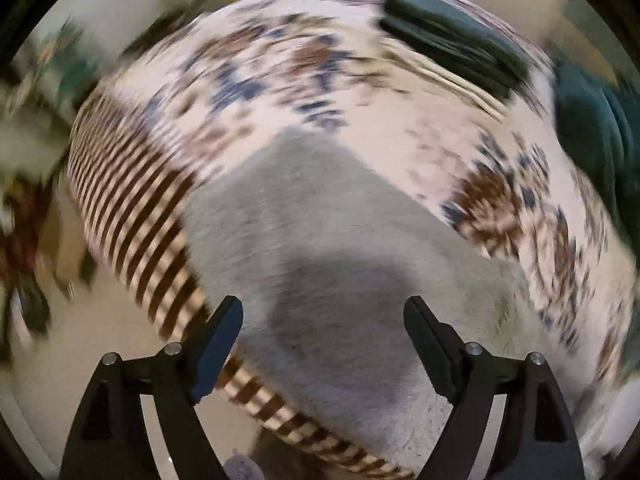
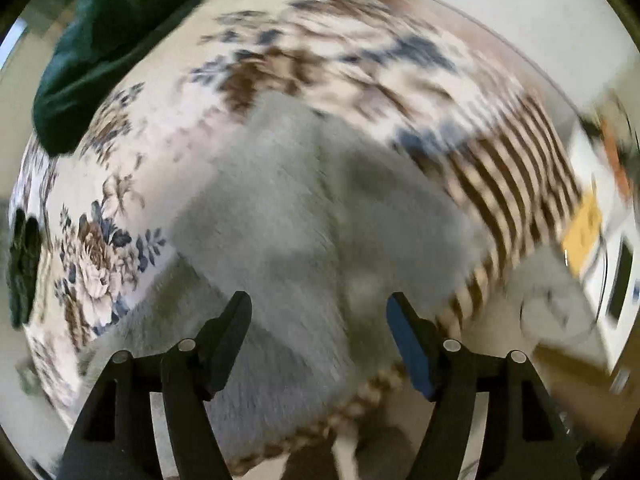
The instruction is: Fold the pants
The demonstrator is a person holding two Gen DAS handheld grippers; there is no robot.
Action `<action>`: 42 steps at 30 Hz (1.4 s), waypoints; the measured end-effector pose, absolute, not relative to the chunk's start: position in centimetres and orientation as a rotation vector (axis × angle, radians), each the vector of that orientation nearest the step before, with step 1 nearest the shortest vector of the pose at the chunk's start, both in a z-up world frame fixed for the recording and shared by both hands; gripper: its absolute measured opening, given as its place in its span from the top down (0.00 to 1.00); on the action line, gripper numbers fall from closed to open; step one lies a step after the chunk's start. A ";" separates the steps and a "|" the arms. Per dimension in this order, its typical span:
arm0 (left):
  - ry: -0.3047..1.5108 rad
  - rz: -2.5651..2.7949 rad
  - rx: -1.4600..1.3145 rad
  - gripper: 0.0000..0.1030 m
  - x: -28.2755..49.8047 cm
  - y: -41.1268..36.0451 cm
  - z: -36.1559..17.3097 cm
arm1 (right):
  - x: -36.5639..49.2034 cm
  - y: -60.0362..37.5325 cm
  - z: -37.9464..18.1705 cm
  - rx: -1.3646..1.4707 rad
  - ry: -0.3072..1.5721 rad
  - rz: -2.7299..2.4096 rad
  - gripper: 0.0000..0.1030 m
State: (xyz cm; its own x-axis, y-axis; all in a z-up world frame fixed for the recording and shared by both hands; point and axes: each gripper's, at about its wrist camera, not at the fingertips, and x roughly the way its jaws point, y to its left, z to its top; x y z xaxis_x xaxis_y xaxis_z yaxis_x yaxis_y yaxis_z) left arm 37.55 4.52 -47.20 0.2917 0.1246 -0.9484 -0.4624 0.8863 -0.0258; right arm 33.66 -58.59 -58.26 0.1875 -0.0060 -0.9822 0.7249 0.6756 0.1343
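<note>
Pants [image 1: 332, 240] lie grey on the floral bedspread [image 1: 256, 64]; left gripper [image 1: 322, 310] and right gripper [image 2: 319, 306] wide, empty. Pinch edge squarely, both layers, lift evenly.

Floral bedspread [image 1: 280, 60] with striped border [image 1: 132, 216]; dark green cloth [image 2: 100, 40].

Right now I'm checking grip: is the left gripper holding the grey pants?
No: the left gripper hangs open above the grey pants, pinching nothing.
</note>
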 end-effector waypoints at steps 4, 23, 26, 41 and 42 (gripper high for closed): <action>1.261 0.322 -0.217 0.20 39.7 0.0 -49.6 | 40.5 -54.9 -59.9 0.408 1.373 -0.433 0.29; 1.376 0.178 -0.176 0.20 39.5 -7.7 -52.7 | 23.8 -70.0 -63.8 0.938 1.321 -0.930 0.76; 1.382 0.172 -0.191 0.20 38.9 -8.0 -52.7 | 20.9 -70.9 -62.8 1.050 1.195 -0.948 0.43; 1.401 0.131 -0.177 0.20 36.5 -9.8 -52.8 | 24.3 -64.8 -64.3 0.978 1.151 -0.786 0.94; 1.402 0.128 -0.176 0.20 36.4 -9.8 -52.8 | 23.8 -64.9 -63.6 0.975 1.140 -0.797 0.94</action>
State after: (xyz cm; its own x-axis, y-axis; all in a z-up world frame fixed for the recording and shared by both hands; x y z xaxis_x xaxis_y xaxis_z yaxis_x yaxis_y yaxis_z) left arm 36.37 -9.83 -52.79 0.1645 -0.0151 -0.9863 -0.1933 0.9800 -0.0472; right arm 23.84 -64.86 -63.61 0.2436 -0.0309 -0.9694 0.8999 0.3799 0.2141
